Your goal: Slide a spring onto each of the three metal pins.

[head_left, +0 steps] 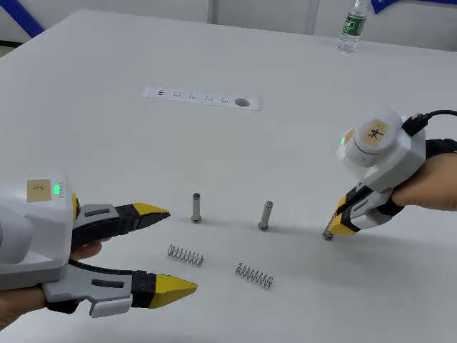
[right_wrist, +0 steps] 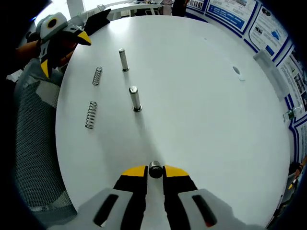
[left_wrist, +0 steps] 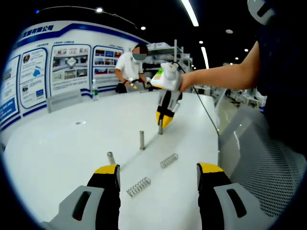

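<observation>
At the lower left of the head view the left gripper [head_left: 178,250] is cut off by the frame edge. Its grey and black jaws with yellow wedge tips stand wide apart, holding nothing, above the smooth matt white table [head_left: 86,107]. Just beyond the tips the left pin [head_left: 196,208], a short polished steel cylinder, stands upright. The left spring [head_left: 186,255], a thin wire coil, lies on its side in front of that pin, roughly between the jaw tips. Further right the middle pin [head_left: 265,215] stands upright, with the right spring [head_left: 254,276] lying flat nearer the person. The two coils are well apart and touch neither pin. At the right, the right gripper [head_left: 341,223] points steeply down, its yellow tips closed on the right pin [head_left: 328,232]. The jaws hide most of its shaft, so whether a coil sits around it cannot be made out. Beyond the pins a stretch of bare tabletop reaches a flat white power strip [head_left: 202,98]. A clear plastic water bottle [head_left: 352,26] stands near the far edge, its top cut off.
</observation>
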### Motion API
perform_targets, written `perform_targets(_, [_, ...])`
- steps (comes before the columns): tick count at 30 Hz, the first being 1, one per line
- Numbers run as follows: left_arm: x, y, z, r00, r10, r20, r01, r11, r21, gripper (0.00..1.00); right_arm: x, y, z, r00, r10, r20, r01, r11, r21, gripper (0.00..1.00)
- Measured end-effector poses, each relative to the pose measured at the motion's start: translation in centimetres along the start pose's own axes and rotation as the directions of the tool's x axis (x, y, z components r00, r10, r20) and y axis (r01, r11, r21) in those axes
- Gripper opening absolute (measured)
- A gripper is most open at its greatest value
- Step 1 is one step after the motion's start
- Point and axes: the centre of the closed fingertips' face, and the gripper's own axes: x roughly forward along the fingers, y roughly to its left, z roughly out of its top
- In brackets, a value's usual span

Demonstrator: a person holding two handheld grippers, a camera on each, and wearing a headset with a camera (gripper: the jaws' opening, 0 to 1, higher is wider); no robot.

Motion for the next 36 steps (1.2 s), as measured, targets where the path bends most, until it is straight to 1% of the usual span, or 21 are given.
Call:
perform_targets(4, [0.1, 0.0, 0.0, 1.0, -0.001, -0.001, 0.001, 1.0, 0.001, 0.66, -0.4, -0.1, -0.1, 0.9999, -0.01, 0.01, 0.01, 1.0, 0.004, 0.15])
perform_targets(7, [0.1, -0.1, 0.0, 1.0, -0.003, 0.001, 0.003, 1.0, 0.0, 0.66, -1.0, -0.3, 0.1, 0.9992, -0.027, 0.029, 0.027, 1.0, 0.007, 0.17])
perform_targets(9, [0.2, -0.2, 0.1, 1.0, -0.004, 0.002, 0.004, 1.0, 0.002, 0.66, -1.5, -0.4, 0.3, 0.9978, -0.042, 0.051, 0.041, 0.999, 0.006, 0.17])
perform_targets(12, [0.2, -0.2, 0.2, 1.0, -0.005, 0.003, 0.005, 1.0, 0.005, 0.66, -2.3, -0.2, 0.3, 0.9952, -0.068, 0.07, 0.068, 0.998, 0.003, 0.18])
perform_targets(17, [0.1, -0.2, 0.1, 1.0, -0.005, 0.001, 0.005, 1.0, 0.007, 0.66, -3.5, 0.3, -0.1, 0.9915, -0.09, 0.094, 0.089, 0.996, 0.015, 0.19])
perform_targets(22, [0.1, -0.2, 0.0, 1.0, -0.005, 0.001, 0.005, 1.0, 0.007, 0.66, -4.4, 1.5, -0.7, 0.9896, -0.097, 0.106, 0.094, 0.995, 0.032, 0.19])
perform_targets(28, [0.2, -0.3, 0.1, 1.0, -0.009, -0.001, 0.009, 1.0, 0.013, 0.65, -4.7, 3.8, -1.2, 0.9899, -0.077, 0.119, 0.071, 0.996, 0.051, 0.19])
perform_targets(32, [0.2, -0.3, 0.2, 0.9999, -0.011, -0.002, 0.011, 1.0, 0.016, 0.65, -4.7, 4.9, -1.1, 0.9902, -0.061, 0.126, 0.055, 0.997, 0.051, 0.19])
perform_targets(36, [0.2, -0.4, 0.3, 0.9999, -0.012, -0.003, 0.012, 1.0, 0.021, 0.65, -4.7, 6.6, -0.2, 0.9894, -0.029, 0.142, 0.024, 0.999, 0.036, 0.19])
